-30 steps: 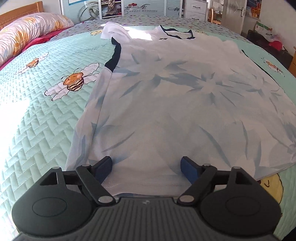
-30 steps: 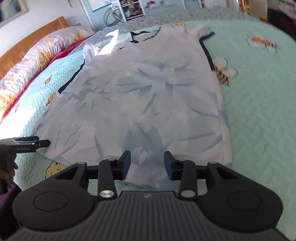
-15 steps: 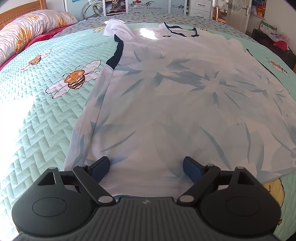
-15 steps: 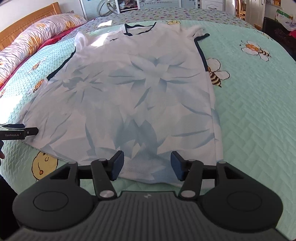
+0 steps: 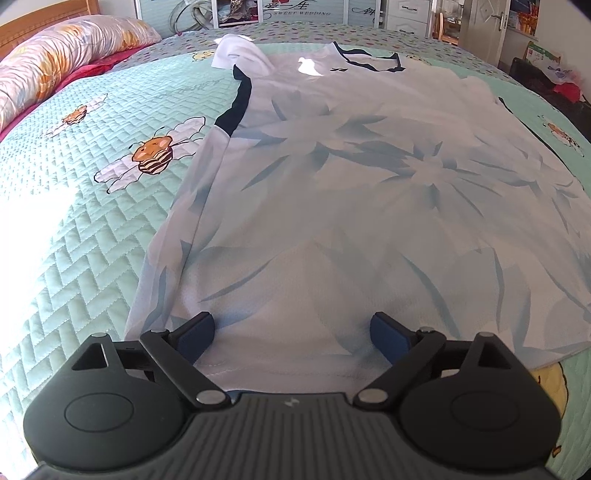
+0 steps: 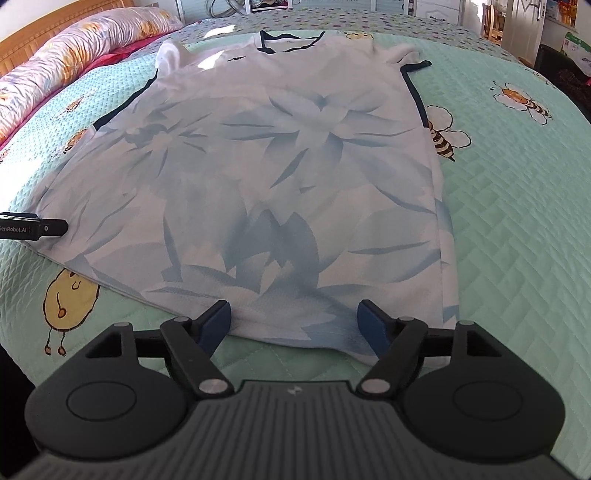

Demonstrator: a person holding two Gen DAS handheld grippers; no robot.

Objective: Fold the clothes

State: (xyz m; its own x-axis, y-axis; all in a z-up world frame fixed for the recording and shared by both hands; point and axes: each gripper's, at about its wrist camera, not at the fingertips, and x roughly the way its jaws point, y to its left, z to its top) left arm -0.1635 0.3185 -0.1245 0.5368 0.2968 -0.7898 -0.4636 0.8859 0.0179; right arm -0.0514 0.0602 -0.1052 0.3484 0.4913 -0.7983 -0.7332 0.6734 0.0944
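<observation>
A white T-shirt (image 5: 369, 192) with a pale blue flower print and dark navy trim lies flat on the bed, collar at the far end. It also shows in the right wrist view (image 6: 280, 177). My left gripper (image 5: 293, 325) is open, its blue pads wide apart over the hem near the shirt's left corner. My right gripper (image 6: 293, 317) is open over the hem near the shirt's right corner. The left gripper's tip (image 6: 48, 227) shows at the left edge of the right wrist view.
The bed has a mint quilted bedspread (image 5: 74, 240) with bee and chick prints. A floral pillow (image 5: 59, 62) lies at the far left by the wooden headboard. Cabinets and a door (image 5: 480, 22) stand beyond the bed. The bed's edge is just below the grippers.
Both grippers have opened wider, the right one most. The right gripper has swung to face the shirt squarely and sits nearer the hem. The shirt has not moved.
</observation>
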